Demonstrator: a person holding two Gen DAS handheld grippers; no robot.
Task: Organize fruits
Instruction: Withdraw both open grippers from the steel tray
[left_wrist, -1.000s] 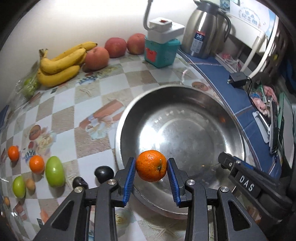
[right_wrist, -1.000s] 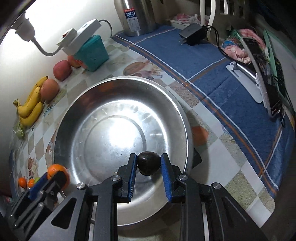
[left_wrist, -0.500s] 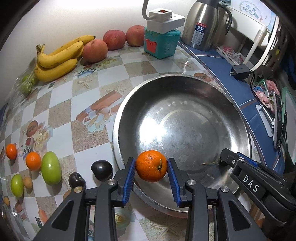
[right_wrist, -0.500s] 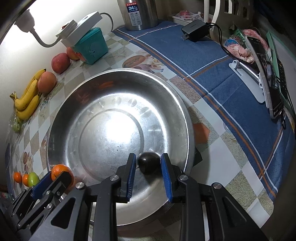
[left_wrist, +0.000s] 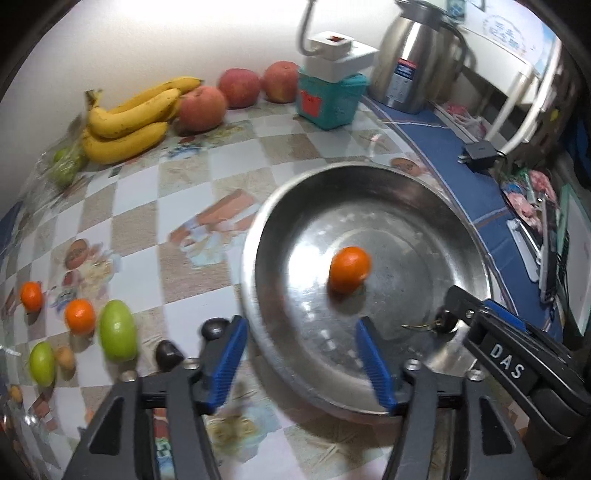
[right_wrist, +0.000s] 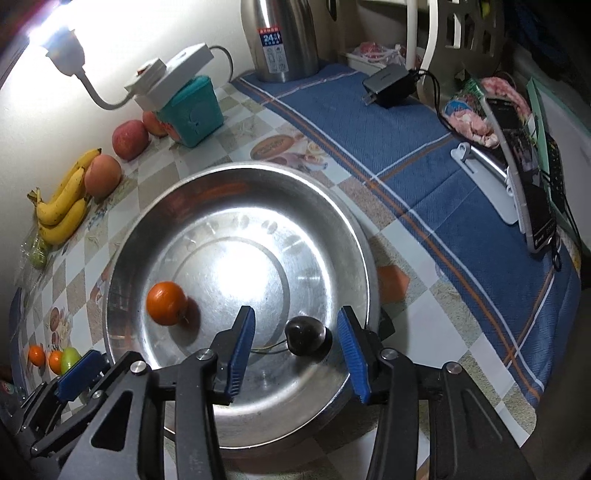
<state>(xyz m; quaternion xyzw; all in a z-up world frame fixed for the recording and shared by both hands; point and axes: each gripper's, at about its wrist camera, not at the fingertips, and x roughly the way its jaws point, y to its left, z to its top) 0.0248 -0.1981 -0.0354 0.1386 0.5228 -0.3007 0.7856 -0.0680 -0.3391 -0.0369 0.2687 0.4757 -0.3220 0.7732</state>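
Both grippers hang over the steel basin (right_wrist: 365, 258) with jaws apart and nothing between the pads, having just been opening: the left gripper (left_wrist: 297, 354) stands above the near rim while its tangerine (left_wrist: 349, 268) lies loose near the basin's middle, and the right gripper (right_wrist: 295, 349) frames a dark plum (right_wrist: 304, 335) resting on the basin floor by the near wall. The release looks complete, so the sound move is probably to lift both straight up, clear of the rim, before turning to the tangerines (left_wrist: 78, 315) and green fruit (left_wrist: 117, 329) waiting on the worktop (left_wrist: 184, 206).
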